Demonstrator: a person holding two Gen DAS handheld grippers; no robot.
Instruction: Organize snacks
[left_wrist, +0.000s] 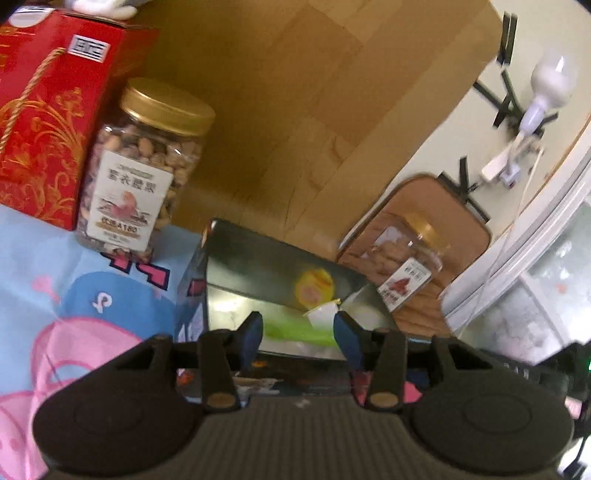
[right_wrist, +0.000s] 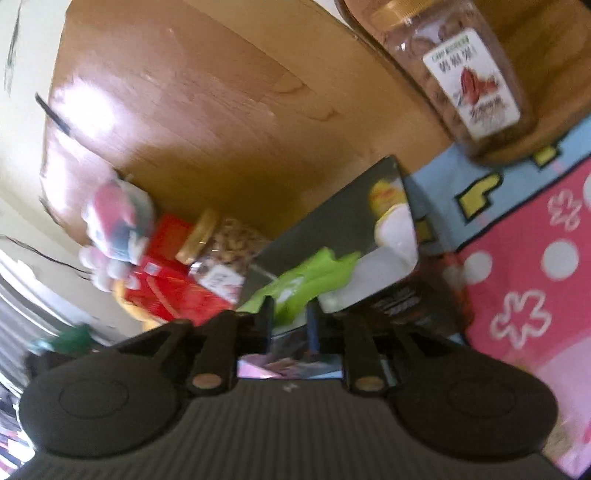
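- Left wrist view first: the left gripper (left_wrist: 298, 332) has its blue-padded jaws partly apart with nothing pinched between them. Beyond the gap you just see the contents of the box, so I'd call it empty-handed.
- What's past those pads is a lime-green snack packet (left_wrist: 295, 329) and a small white-lidded cup (left_wrist: 322, 316), both lying inside a dark open box with a shiny silver lining (left_wrist: 266, 266). My guess is that box is the collecting spot, which is why the loose bits sit in there.
- Further out on the left, a clear plastic jar of nuts with a gold lid (left_wrist: 144, 170) stands upright on the blue and pink cartoon cloth (left_wrist: 55, 295), right against a red gift box with gold print and a rope handle (left_wrist: 48, 110). Tall stuff parked at the back, seems deliberate.
- A second clear jar with a gold lid (left_wrist: 402, 262) is off to the right, blurry and tilted in this view, by a tan cushion-like pad (left_wrist: 458, 214). Can't tell whether it's resting on it.
- Right wrist view: the right gripper (right_wrist: 290, 321) has a narrow gap between its jaws. The green packet shows just past the tips, but too smeared to say it's touched, so I read it as not gripping.
- Same box from this side, lid propped up, probably to keep the opening clear.
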